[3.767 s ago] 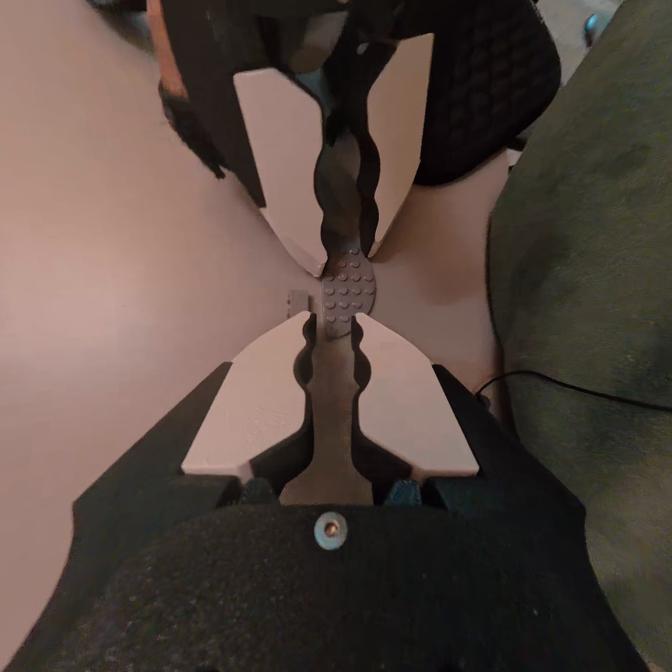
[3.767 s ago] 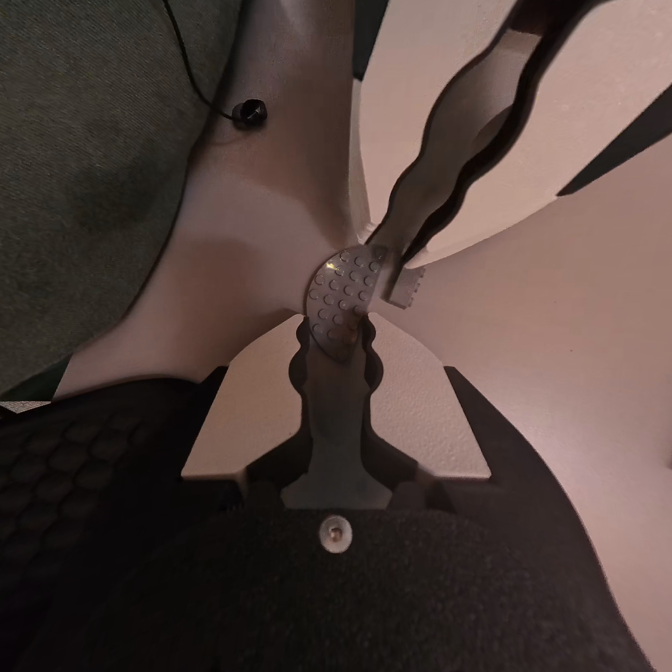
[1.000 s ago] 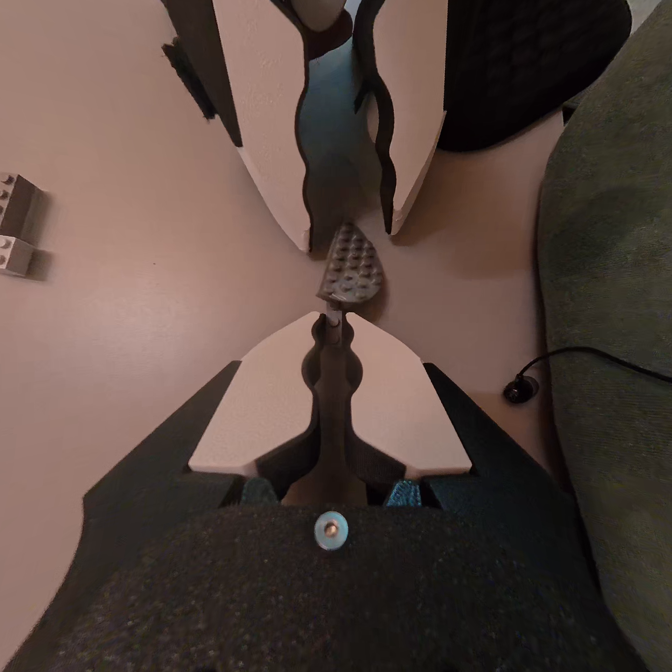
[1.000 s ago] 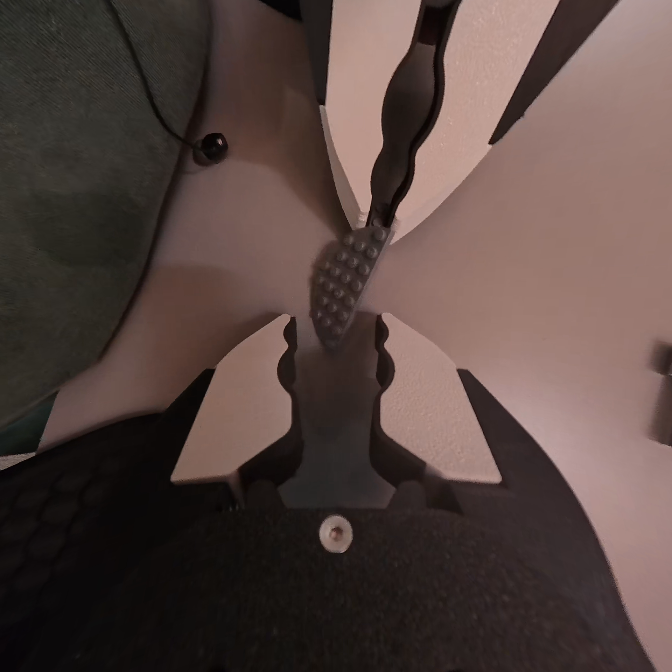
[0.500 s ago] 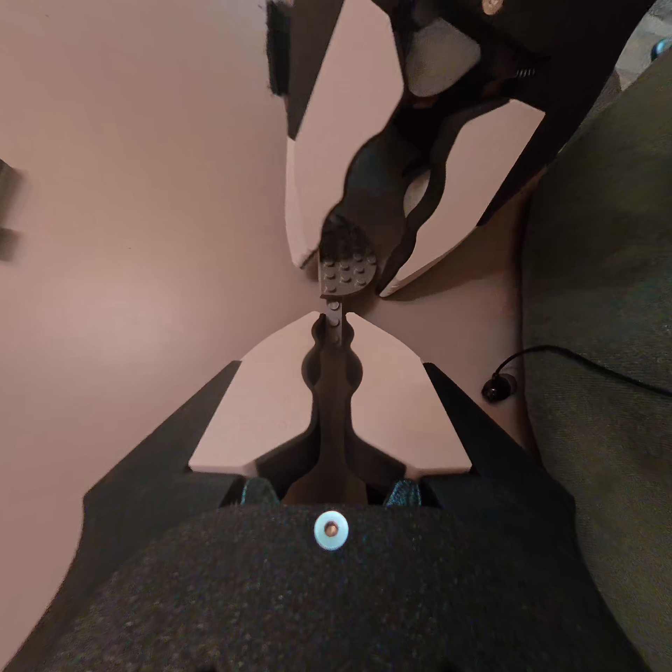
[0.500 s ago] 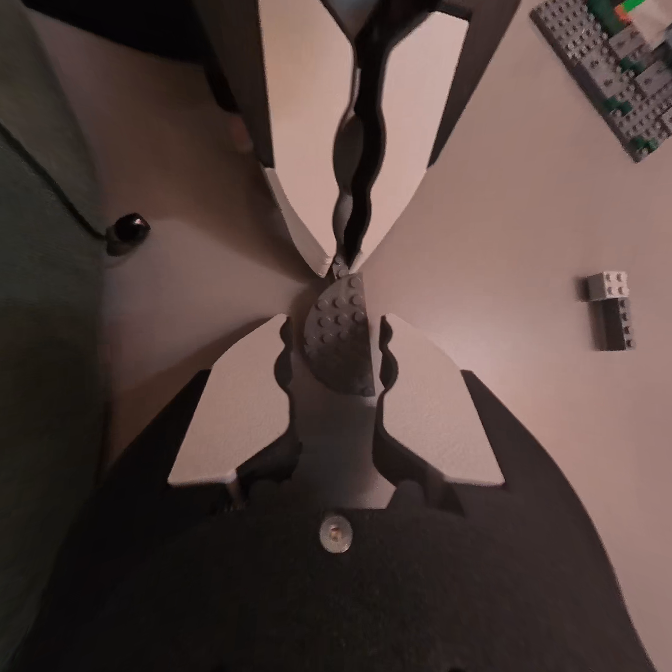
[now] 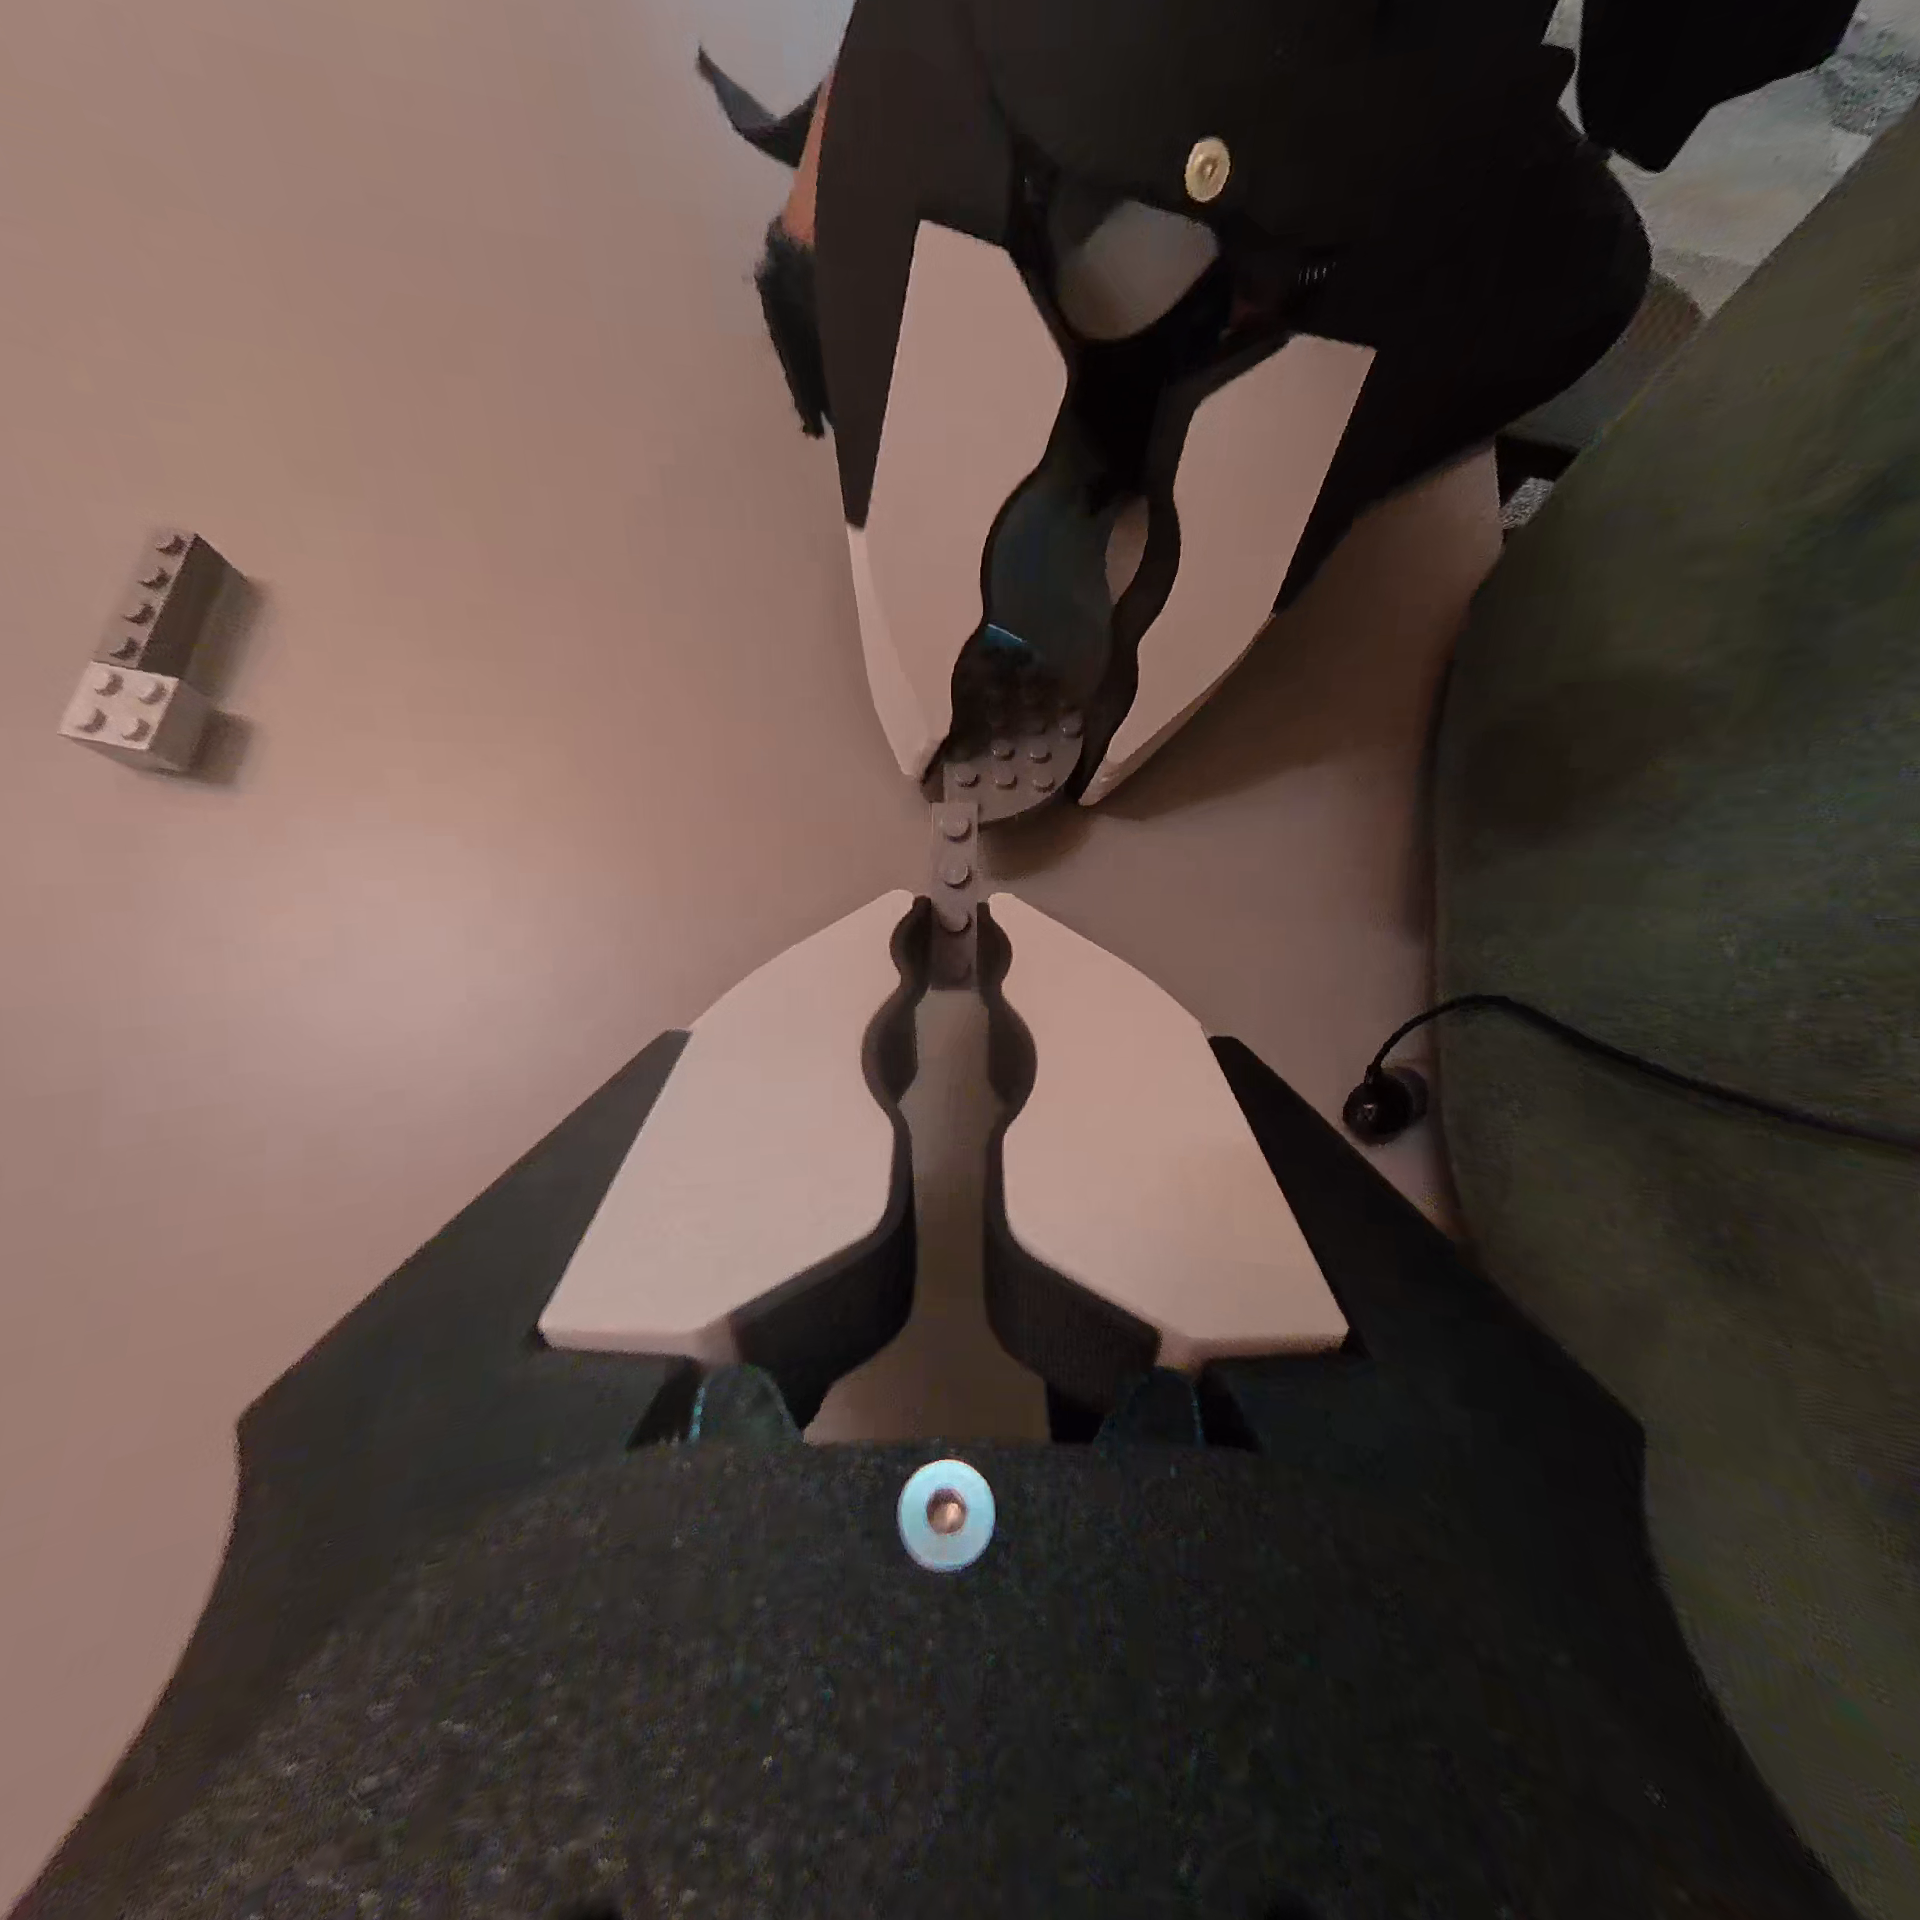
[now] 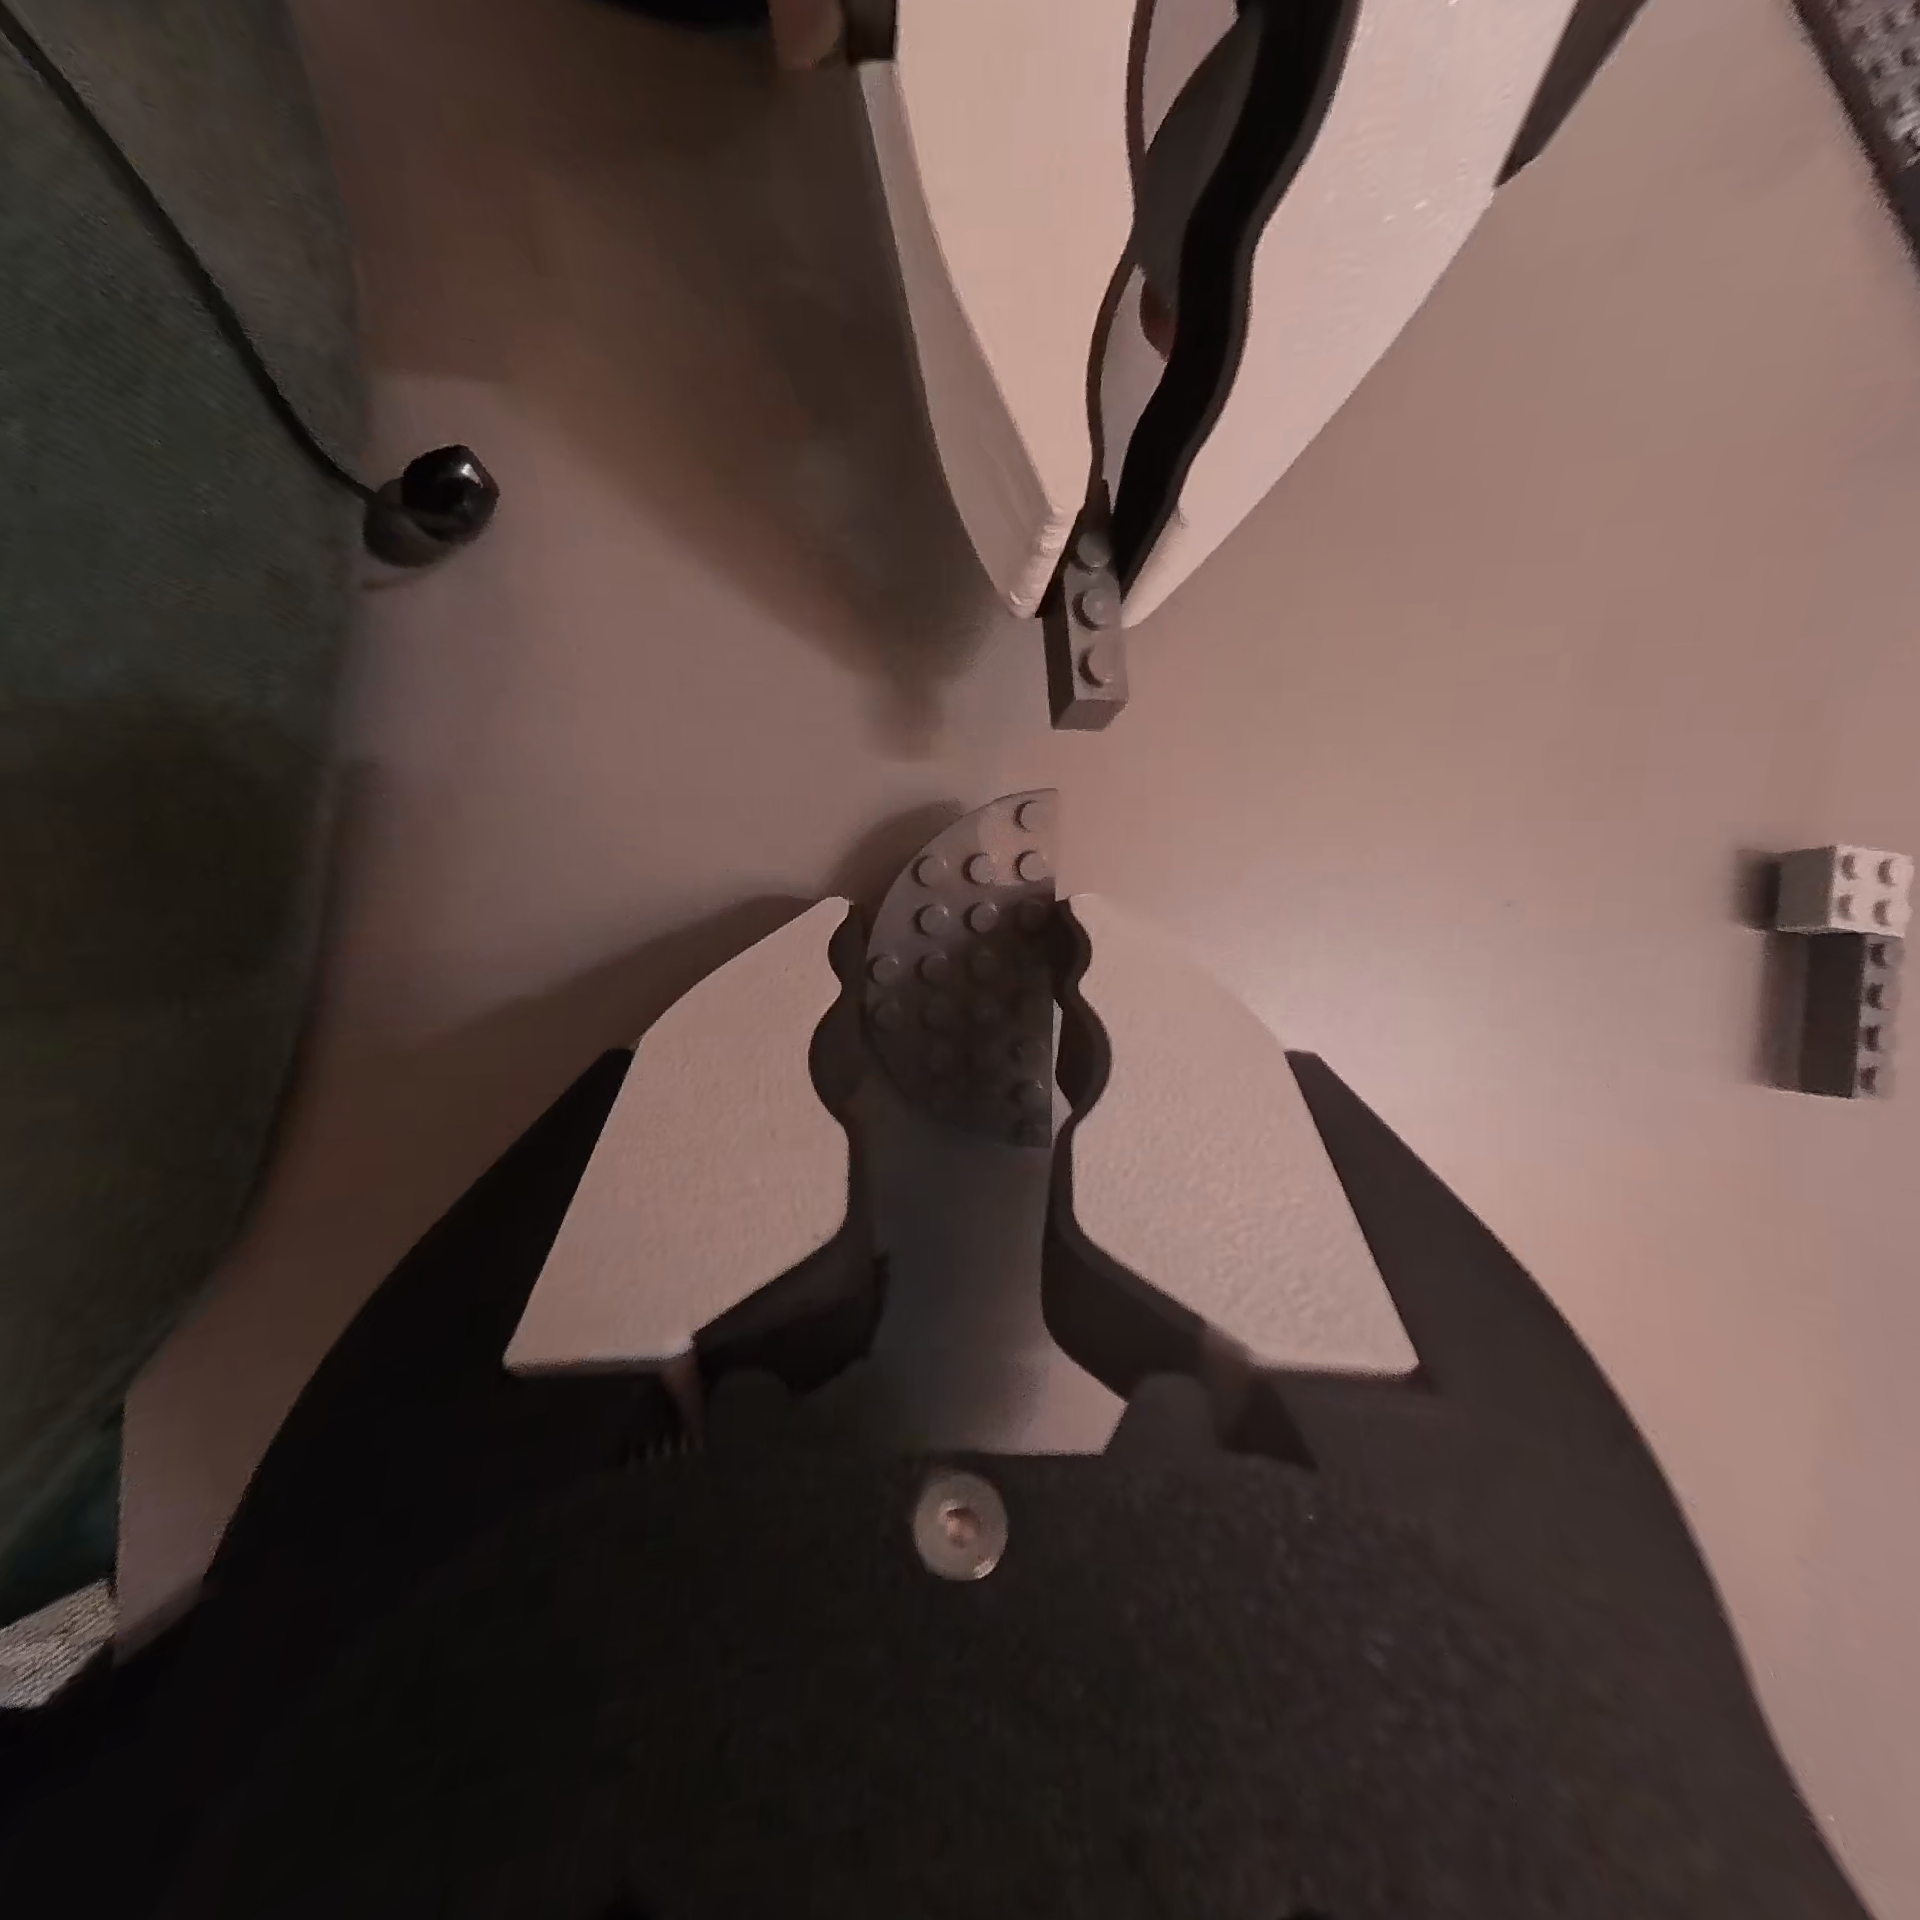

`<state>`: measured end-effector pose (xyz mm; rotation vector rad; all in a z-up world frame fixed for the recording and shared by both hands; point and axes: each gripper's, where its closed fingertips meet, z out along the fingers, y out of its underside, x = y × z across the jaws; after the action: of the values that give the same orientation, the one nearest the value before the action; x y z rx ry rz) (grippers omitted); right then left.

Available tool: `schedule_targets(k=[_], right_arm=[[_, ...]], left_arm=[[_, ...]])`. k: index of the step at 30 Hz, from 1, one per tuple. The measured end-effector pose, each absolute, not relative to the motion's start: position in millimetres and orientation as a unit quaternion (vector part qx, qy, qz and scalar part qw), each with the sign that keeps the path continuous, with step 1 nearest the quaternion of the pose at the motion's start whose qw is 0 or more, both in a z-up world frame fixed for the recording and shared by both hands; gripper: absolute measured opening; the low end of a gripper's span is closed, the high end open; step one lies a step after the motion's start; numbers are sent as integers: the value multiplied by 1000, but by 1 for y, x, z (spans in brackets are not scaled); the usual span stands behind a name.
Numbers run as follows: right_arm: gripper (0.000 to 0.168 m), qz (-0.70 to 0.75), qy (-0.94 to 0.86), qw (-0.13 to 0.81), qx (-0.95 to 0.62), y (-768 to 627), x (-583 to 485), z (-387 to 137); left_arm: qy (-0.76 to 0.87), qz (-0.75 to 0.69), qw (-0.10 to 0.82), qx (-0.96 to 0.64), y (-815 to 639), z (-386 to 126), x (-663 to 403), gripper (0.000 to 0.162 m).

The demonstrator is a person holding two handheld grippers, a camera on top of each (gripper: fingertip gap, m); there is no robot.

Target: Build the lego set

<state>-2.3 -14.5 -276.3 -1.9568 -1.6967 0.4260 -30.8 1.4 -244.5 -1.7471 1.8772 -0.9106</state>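
**Two plates held, not yet joined**

My left tongs (image 7: 954, 920) pinch a narrow grey plate (image 7: 954, 852). My right tongs (image 8: 961, 935) grip a half-round grey plate (image 8: 971, 977), jaws part open around it. The two plates are near over the tabletop (image 7: 416, 416), seemingly unjoined. Two loose bricks (image 8: 1844, 977) wait apart; most building remains.

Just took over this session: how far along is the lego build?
Early-to-mid. Done: little in view, only a studded baseplate edge. In hand: left tool grips a narrow plate, right tool a half-round plate, facing each other but unjoined. Left: joining them, plus the loose bricks.
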Motion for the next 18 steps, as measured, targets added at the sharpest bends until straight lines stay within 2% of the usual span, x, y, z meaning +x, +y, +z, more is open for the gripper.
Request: schedule_targets(k=[9,18], right_arm=[[34,210,-604,181,-747,-13,-9,-272],[34,246,-593,228,-732,-12,-13,-271]], left_arm=[[676,-303,140,-657,-1,-258,-18,8],[671,-304,124,-665,0,-257,-14,9]])
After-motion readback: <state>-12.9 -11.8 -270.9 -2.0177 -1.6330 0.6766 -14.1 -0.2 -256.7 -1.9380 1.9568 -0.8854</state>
